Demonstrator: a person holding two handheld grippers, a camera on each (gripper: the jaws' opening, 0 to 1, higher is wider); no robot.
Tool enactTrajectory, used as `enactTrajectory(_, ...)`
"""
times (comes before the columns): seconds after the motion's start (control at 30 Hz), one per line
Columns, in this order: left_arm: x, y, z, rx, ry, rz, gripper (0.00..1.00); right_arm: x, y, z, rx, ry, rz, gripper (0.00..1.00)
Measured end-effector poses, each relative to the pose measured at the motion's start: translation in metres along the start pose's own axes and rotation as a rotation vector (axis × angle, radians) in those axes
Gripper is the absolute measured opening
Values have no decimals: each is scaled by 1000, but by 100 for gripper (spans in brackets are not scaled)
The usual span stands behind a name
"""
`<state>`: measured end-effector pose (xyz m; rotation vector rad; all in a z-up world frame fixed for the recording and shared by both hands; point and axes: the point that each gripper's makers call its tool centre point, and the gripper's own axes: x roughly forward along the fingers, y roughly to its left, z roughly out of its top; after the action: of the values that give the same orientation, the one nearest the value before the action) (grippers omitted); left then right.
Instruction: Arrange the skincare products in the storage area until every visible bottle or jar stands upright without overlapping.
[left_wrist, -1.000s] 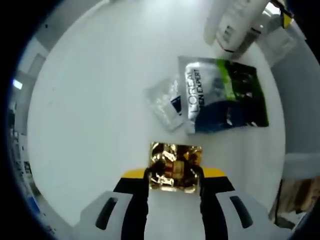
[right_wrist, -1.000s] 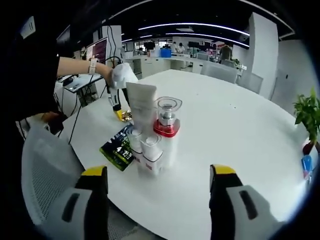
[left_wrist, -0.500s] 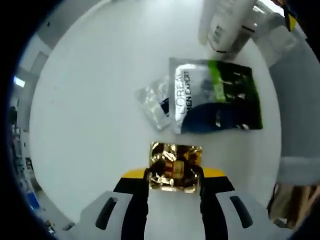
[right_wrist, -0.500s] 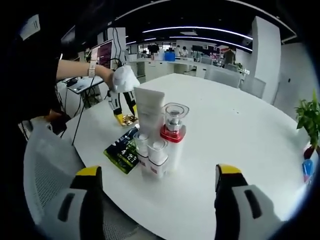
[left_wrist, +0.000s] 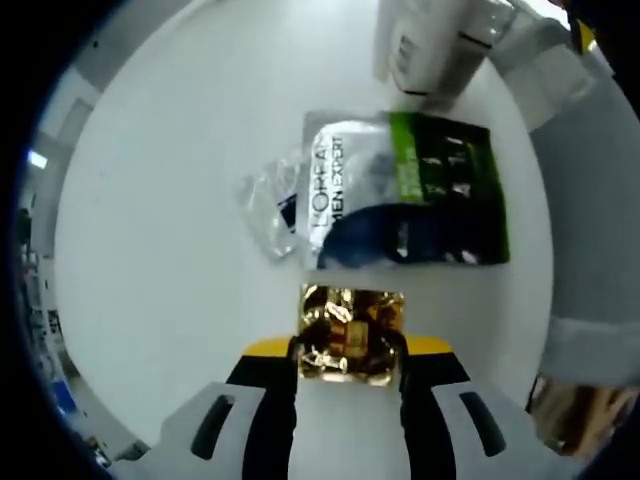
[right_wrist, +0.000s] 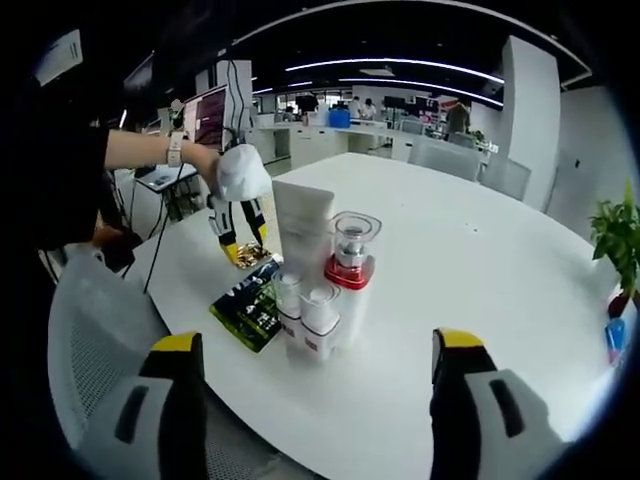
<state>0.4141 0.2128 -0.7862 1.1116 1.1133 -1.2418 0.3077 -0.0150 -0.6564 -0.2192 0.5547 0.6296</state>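
Observation:
My left gripper is shut on a crumpled gold foil sachet, low over the white table. Beyond it lie a flat green and black L'Oreal sachet and a small silver sachet. In the right gripper view, a white-gloved hand holds the left gripper with the gold sachet at its tips. The upright cluster has a white tube, a clear jar with a red collar and two small white bottles. My right gripper is open in front of the cluster, holding nothing.
A grey mesh chair stands at the table's near edge, by the green sachet. The white bottles' bases are at the top of the left gripper view. A potted plant sits at the far right. Desks and monitors fill the room behind.
The left gripper, still shut on the gold sachet, has drifted, so the green and silver sachets sit further left and nearer in its view. The right gripper pulled back slightly, then held.

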Motion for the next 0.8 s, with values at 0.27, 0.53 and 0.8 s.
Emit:
enactTrajectory(0.27,2,-5,1,-29,-3,-6,37,0,-2,-1,2,1,-3,94)
enactTrajectory(0.53,3,-3,6,-51,-14,-4,37,0,0,-1,0,1,4,93)
enactTrajectory(0.8,3,-1,9,-72,-7,-1,37,1,0,-5,3,10,5,93)
